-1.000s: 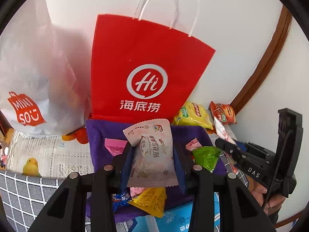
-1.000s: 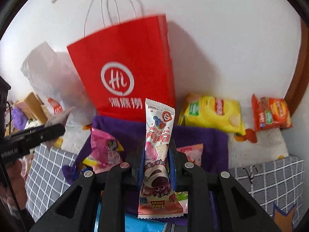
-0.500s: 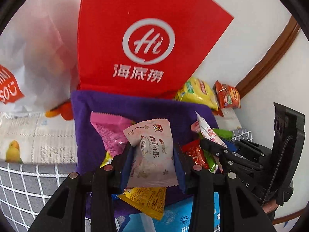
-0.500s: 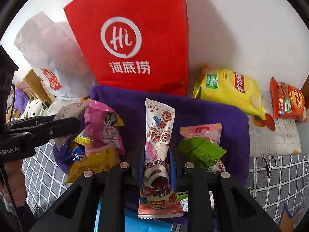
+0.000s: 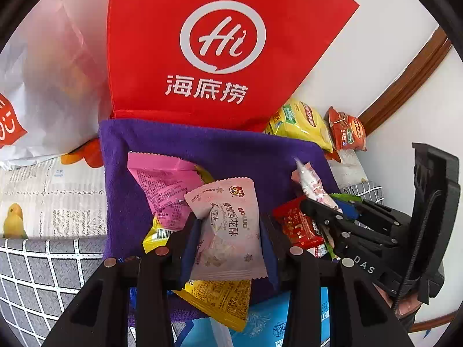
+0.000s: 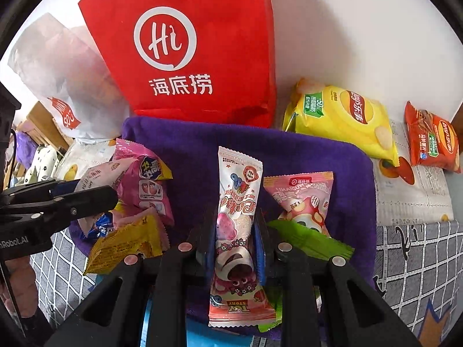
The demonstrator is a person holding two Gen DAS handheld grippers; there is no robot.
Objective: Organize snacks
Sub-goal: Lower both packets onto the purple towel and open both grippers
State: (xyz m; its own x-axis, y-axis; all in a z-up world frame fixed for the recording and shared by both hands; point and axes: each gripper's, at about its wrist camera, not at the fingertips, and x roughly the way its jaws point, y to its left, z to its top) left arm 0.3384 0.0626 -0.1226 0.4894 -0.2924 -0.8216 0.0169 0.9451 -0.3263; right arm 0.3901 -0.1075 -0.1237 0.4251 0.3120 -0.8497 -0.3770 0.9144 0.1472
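Red paper carrier bag (image 5: 220,52): top and handles cut off by the upper edge
White plastic bag (image 5: 49,81): contents blurred; red logo cropped at left
Yellow foil sachet (image 5: 222,297): upper part hidden behind the held pale pink wrapper (image 5: 228,231)
Light blue pack (image 5: 260,326): cut off below; print unreadable

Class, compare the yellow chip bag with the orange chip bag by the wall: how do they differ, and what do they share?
The yellow chip bag looks larger than the orange chip bag. The yellow bag lies next to the red paper bag; the orange bag lies farther right. Both are sealed, bear a red oval logo, and lie off the purple cloth, untouched by either gripper.
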